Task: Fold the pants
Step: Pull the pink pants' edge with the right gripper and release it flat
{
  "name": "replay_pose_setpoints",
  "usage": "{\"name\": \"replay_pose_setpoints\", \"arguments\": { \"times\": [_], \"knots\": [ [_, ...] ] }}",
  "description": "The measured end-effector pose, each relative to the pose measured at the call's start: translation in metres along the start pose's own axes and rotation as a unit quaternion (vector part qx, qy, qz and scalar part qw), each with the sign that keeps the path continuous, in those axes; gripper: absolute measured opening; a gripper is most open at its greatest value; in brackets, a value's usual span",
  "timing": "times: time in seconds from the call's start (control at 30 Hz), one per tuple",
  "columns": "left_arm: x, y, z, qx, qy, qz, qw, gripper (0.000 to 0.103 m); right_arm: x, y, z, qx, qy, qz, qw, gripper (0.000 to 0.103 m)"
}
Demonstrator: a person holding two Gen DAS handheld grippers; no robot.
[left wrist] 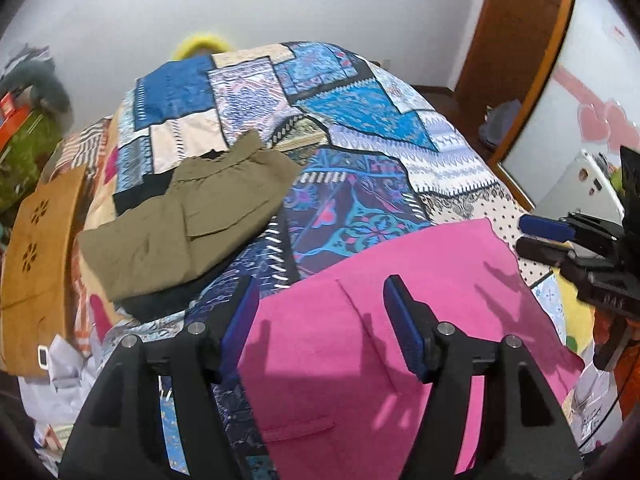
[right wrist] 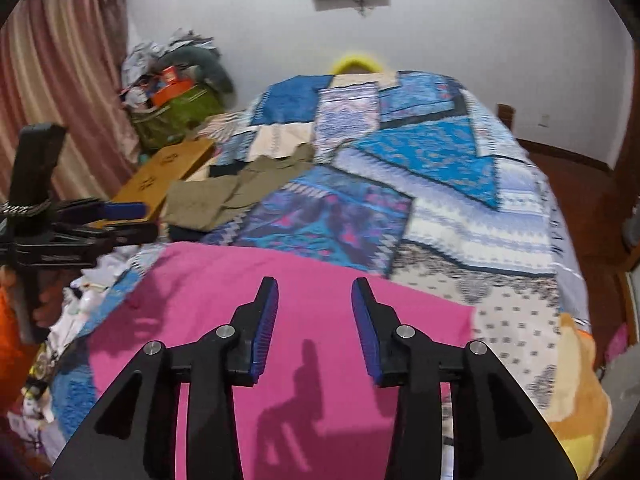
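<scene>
Pink pants (left wrist: 400, 320) lie flat and folded on the patchwork bedspread, also in the right wrist view (right wrist: 280, 312). My left gripper (left wrist: 320, 292) is open and empty, hovering above the pants' left part. My right gripper (right wrist: 314, 292) is open and empty above the middle of the pants; it also shows at the right edge of the left wrist view (left wrist: 532, 236). The left gripper shows at the left edge of the right wrist view (right wrist: 136, 220).
Folded olive pants (left wrist: 188, 216) lie on a dark garment at the bed's left, also in the right wrist view (right wrist: 224, 196). A brown cardboard box (left wrist: 36, 272) stands left of the bed. A cluttered pile (right wrist: 172, 96) sits by the curtain. A wooden door frame (left wrist: 516, 52) is at right.
</scene>
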State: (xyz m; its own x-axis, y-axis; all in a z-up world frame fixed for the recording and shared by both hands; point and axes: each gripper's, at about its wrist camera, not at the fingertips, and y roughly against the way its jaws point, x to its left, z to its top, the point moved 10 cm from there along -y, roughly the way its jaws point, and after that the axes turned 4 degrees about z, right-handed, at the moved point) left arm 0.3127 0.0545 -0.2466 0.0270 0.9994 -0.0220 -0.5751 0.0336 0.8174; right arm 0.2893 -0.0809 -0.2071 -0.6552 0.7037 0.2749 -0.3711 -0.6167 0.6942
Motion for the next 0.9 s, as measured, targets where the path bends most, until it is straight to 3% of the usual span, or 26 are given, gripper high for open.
{"name": "replay_pose_setpoints", "arguments": {
  "times": [0.13,0.2,0.4,0.5,0.6,0.9],
  "knots": [
    [-0.007,-0.015,-0.006,0.02,-0.009,-0.002,0.9997,0.065,0.023,-0.022,-0.005,0.029,0.009,0.028,0.999,0.041],
    [-0.009,-0.024,-0.013,0.035,-0.014,-0.004,0.9993,0.065,0.031,-0.035,-0.009,0.045,0.011,0.038,0.998,0.051],
    [-0.012,-0.05,-0.036,0.075,-0.034,0.001,0.9966,0.066,0.051,-0.071,-0.026,0.1,0.03,0.053,0.993,0.051],
    [-0.009,-0.054,-0.042,0.075,-0.036,0.007,0.9965,0.073,0.051,-0.082,-0.038,0.121,0.058,0.039,0.99,0.052],
    [-0.007,-0.053,-0.046,0.074,-0.035,0.004,0.9966,0.075,0.049,-0.08,-0.044,0.121,0.069,0.039,0.989,0.052],
    [-0.001,-0.036,-0.066,0.067,-0.037,0.018,0.9969,0.076,0.023,-0.042,-0.072,0.116,0.022,0.029,0.993,0.052]
  ]
}}
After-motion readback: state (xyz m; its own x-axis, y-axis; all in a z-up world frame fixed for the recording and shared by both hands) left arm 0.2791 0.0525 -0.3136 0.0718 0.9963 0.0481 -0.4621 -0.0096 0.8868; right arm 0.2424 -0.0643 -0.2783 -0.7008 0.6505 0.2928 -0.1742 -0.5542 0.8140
